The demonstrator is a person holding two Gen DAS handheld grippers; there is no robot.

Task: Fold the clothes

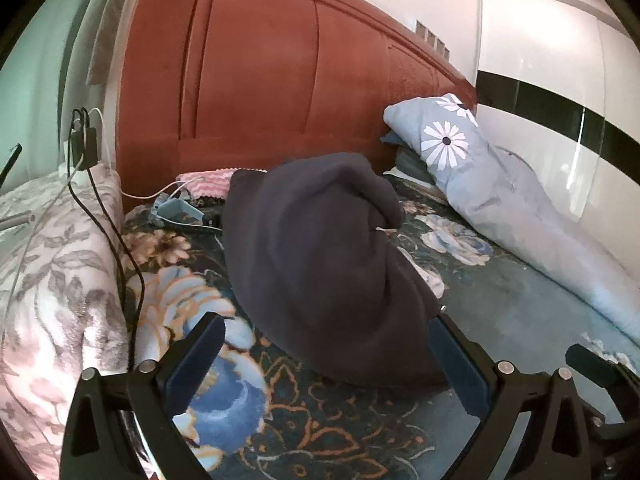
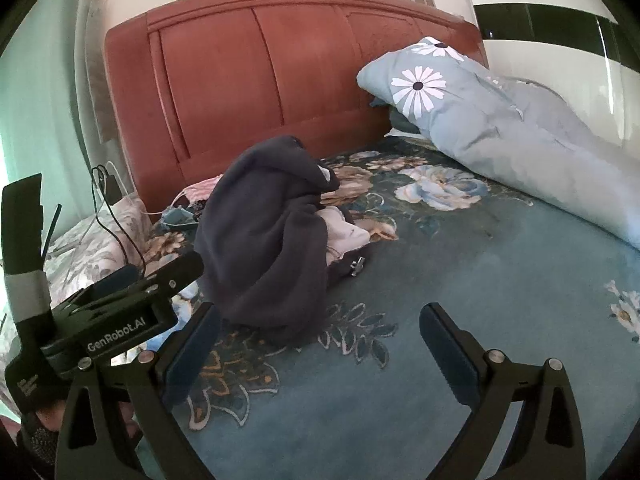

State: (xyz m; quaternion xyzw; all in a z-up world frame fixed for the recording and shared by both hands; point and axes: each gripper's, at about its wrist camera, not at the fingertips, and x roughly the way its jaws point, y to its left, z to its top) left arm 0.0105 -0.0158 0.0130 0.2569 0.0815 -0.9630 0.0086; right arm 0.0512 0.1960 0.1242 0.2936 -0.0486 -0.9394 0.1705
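Observation:
A crumpled dark grey garment (image 1: 320, 264) lies in a heap on the floral bed cover; it also shows in the right wrist view (image 2: 268, 232), with a pale pink lining (image 2: 344, 232) and a metal zipper pull (image 2: 357, 266) showing at its right side. My left gripper (image 1: 326, 344) is open and empty, its jaws spread just in front of the heap's near edge. My right gripper (image 2: 320, 336) is open and empty, a little nearer and to the right of the heap. The left gripper's body (image 2: 120, 304) shows at the left of the right wrist view.
A dark blue floral bed cover (image 2: 460, 300) spreads under everything. A red headboard (image 1: 256, 72) stands behind. A light blue daisy-print duvet (image 2: 500, 128) lies along the right. A grey floral pillow (image 1: 56, 264) with cables (image 1: 120, 264) sits left. A pink striped cloth (image 1: 208, 184) lies by the headboard.

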